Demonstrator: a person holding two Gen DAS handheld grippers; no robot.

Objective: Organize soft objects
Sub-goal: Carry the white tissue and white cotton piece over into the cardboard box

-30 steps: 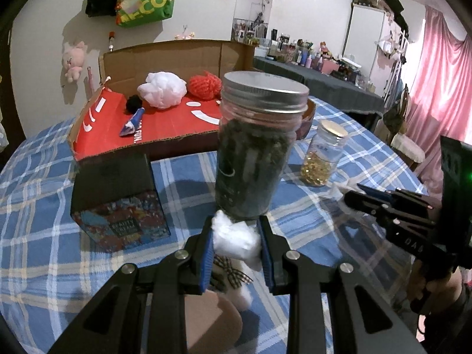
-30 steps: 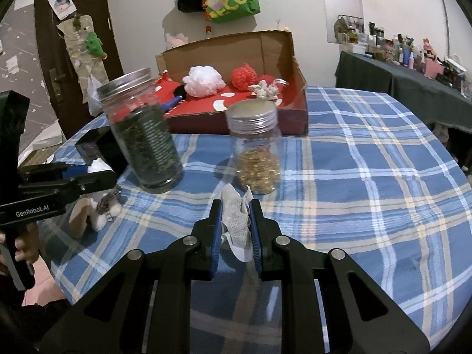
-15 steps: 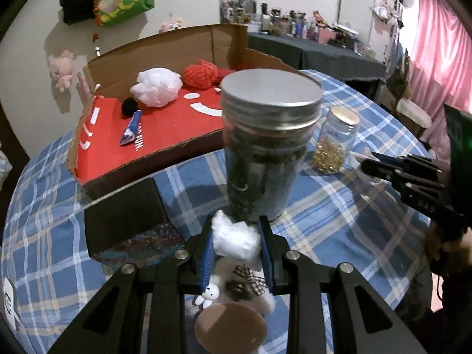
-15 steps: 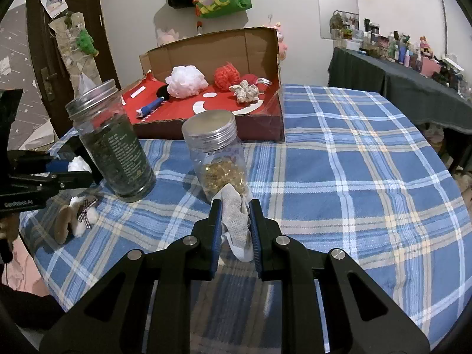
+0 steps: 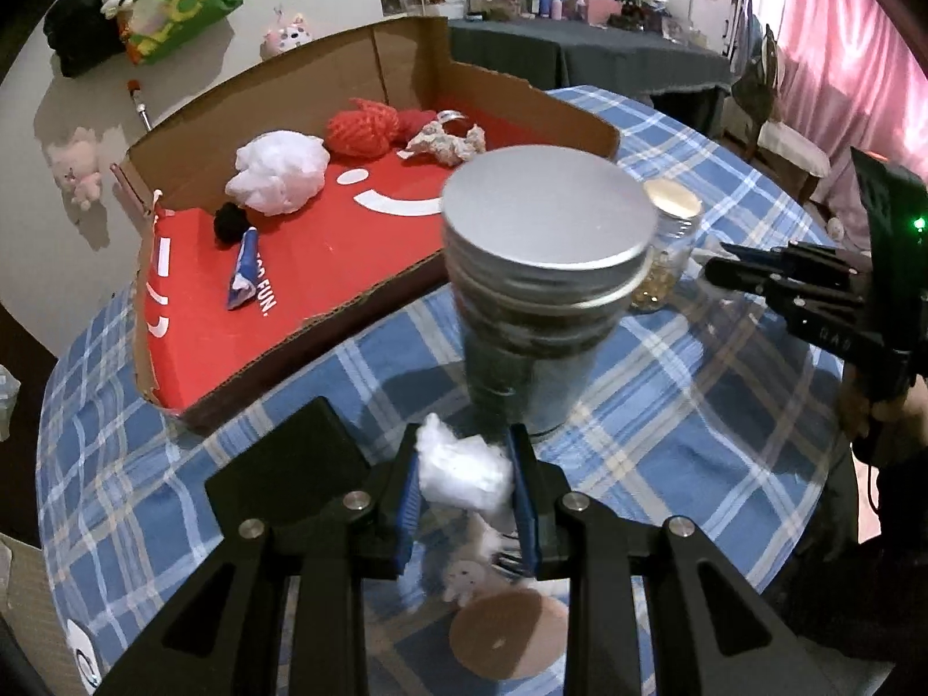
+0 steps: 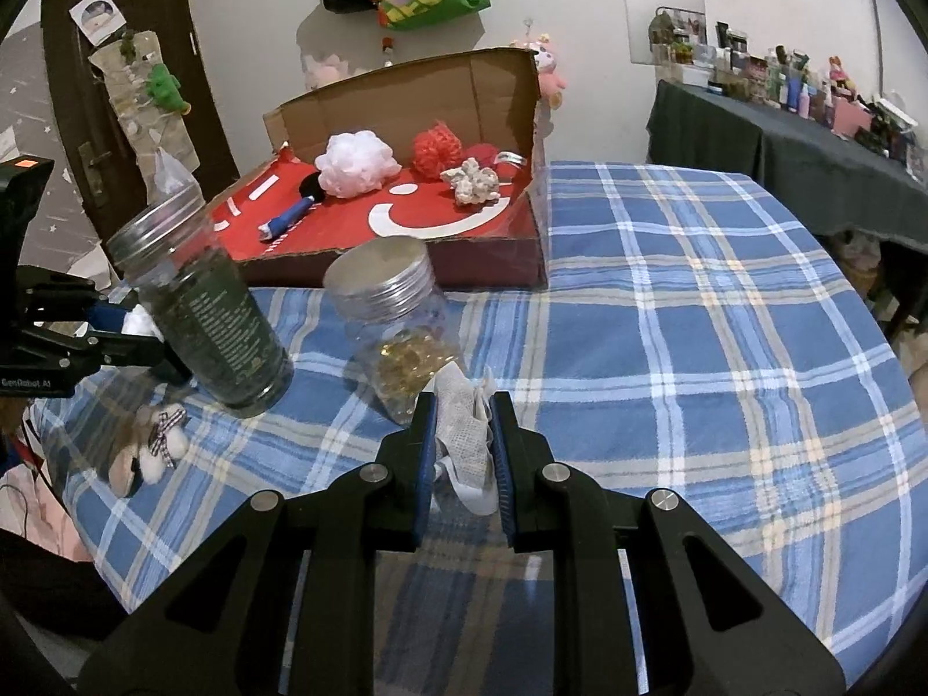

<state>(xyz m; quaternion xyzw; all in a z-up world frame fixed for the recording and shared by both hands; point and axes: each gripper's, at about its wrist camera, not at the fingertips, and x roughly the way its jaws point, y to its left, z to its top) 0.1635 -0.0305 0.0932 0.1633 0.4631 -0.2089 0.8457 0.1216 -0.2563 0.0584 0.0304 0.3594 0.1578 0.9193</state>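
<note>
My left gripper (image 5: 464, 472) is shut on a white fluffy plush toy (image 5: 464, 470) and holds it above the table, just behind the dark jar; its bow and brown foot hang below (image 6: 151, 446). My right gripper (image 6: 461, 426) is shut on a white mesh cloth (image 6: 464, 435) close to the small jar. The open red cardboard box (image 6: 406, 220) at the back holds a white puff (image 6: 356, 162), a red puff (image 6: 436, 145), a beige crumpled piece (image 6: 475, 180) and a blue tube (image 6: 287, 220).
A tall dark jar with a metal lid (image 5: 533, 301) stands right in front of the left gripper. A small jar of yellow capsules (image 6: 400, 330) stands in front of the right gripper. A black box (image 5: 290, 464) sits at the left. The blue plaid table (image 6: 696, 348) extends right.
My left gripper has risen with the plush toy and now looks down on the dark jar's lid and into the box. My right gripper has moved a little with the cloth, still gripped.
</note>
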